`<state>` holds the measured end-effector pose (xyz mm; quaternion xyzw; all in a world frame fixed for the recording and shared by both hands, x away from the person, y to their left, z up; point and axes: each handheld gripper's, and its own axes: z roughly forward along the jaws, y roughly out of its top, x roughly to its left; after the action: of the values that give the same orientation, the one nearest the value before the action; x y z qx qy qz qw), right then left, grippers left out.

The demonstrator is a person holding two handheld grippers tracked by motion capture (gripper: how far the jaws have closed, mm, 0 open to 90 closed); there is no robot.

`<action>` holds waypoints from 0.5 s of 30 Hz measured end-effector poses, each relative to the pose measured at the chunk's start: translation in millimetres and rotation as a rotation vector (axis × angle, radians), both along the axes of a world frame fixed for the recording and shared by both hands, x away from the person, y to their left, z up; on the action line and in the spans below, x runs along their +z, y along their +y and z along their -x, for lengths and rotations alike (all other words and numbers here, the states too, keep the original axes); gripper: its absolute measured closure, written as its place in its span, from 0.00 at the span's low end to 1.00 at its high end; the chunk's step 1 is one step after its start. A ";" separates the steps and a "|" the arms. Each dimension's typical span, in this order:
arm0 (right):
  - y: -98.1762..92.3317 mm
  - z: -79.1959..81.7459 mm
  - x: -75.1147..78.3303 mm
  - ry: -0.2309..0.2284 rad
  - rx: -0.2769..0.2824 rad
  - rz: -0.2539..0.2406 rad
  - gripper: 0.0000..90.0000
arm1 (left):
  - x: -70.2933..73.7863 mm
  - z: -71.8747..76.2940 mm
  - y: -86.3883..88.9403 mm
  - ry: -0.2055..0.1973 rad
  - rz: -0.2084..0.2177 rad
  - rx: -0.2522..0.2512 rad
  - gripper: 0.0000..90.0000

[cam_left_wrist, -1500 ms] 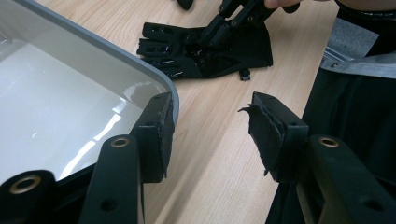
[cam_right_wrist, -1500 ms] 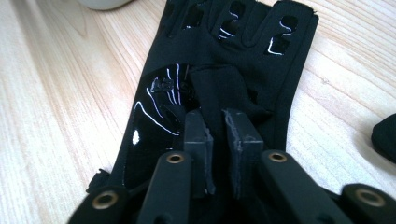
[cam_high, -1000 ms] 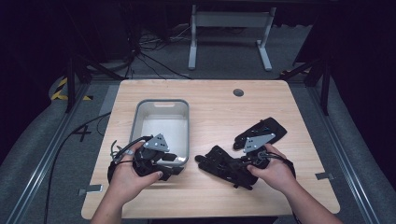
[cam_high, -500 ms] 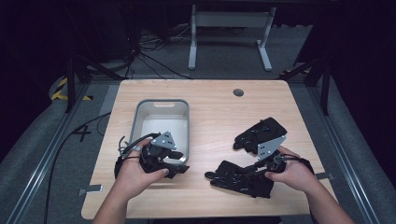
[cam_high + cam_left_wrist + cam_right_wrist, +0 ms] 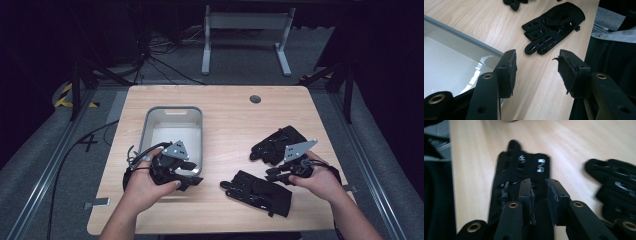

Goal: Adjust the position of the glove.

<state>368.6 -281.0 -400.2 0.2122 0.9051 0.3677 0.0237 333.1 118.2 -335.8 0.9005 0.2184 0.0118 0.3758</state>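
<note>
A: Where are the gloves?

B: Both lie flat on the counter (image 5: pixel 225 120), in its right half. The near glove (image 5: pixel 257 191) is close to the near edge, with its fingers to the left. The far glove (image 5: pixel 274 144) lies a little farther and more to the right, near the first one but apart from it.

A: And the right tongs (image 5: pixel 282 172)?

B: They are over the cuff end of the near glove, at its right side. In the right gripper view the jaws stand narrow, with a small gap, and the glove (image 5: pixel 524 177) lies just under and ahead of them. The jaws have just been closing a little. I see a bit of black cloth between the pads, but I cannot tell if they press on it, because the picture is blurred there.

A: The left tongs (image 5: pixel 192 181)?

B: They are half open and hold nothing. In the left gripper view one jaw is over the near right rim of the grey bin (image 5: pixel 474 40), the other over bare wood, and the near glove (image 5: pixel 554 27) lies well ahead of them.

A: Where is the bin (image 5: pixel 150 125)?

B: It is in the left half of the counter, with the left hand (image 5: pixel 145 185) at its near side
</note>
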 end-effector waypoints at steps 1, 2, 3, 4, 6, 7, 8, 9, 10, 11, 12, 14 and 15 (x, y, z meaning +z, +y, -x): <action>-3.1 -2.7 0.5 -0.010 -0.025 -0.001 0.84 | 0.3 0.4 1.1 -0.003 0.000 0.003 0.55; -6.0 -5.7 1.1 -0.019 -0.047 -0.004 0.83 | 0.6 1.2 2.2 -0.001 0.003 0.009 0.55; -8.9 -8.7 1.7 -0.025 -0.073 -0.011 0.83 | 0.9 1.7 3.6 -0.004 0.007 0.013 0.55; -12.6 -12.6 2.4 -0.030 -0.101 -0.023 0.83 | 1.4 1.8 4.7 -0.004 0.006 0.017 0.55; -17.4 -17.4 3.6 -0.044 -0.143 -0.039 0.83 | 1.9 1.9 7.3 -0.005 0.013 0.031 0.55; -20.6 -20.3 4.4 -0.054 -0.171 -0.052 0.83 | 2.0 1.8 8.2 -0.006 0.010 0.038 0.55; -22.9 -22.3 4.7 -0.059 -0.188 -0.061 0.83 | 1.7 1.8 8.6 -0.006 0.013 0.042 0.55; -25.0 -24.0 4.5 -0.069 -0.209 -0.067 0.81 | 1.6 1.7 8.9 -0.006 0.013 0.046 0.55; -26.8 -25.1 4.1 -0.078 -0.222 -0.075 0.80 | 1.5 1.5 8.9 -0.005 0.013 0.047 0.55; -28.2 -26.2 2.9 -0.086 -0.224 -0.086 0.80 | 1.4 1.6 8.7 -0.004 0.013 0.049 0.55; -29.1 -26.7 2.0 -0.086 -0.227 -0.087 0.80 | 1.1 1.7 8.4 -0.004 0.013 0.050 0.55; -32.1 -28.9 -0.4 -0.092 -0.245 -0.078 0.80 | 0.9 2.0 7.4 0.000 0.011 0.047 0.55; -33.2 -30.0 -0.7 -0.093 -0.250 -0.075 0.80 | 0.6 2.2 7.0 -0.002 0.012 0.048 0.55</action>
<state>398.6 -314.2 -400.9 0.3069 0.8551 0.4049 0.1035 330.9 125.2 -335.2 0.8927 0.2396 0.0202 0.3812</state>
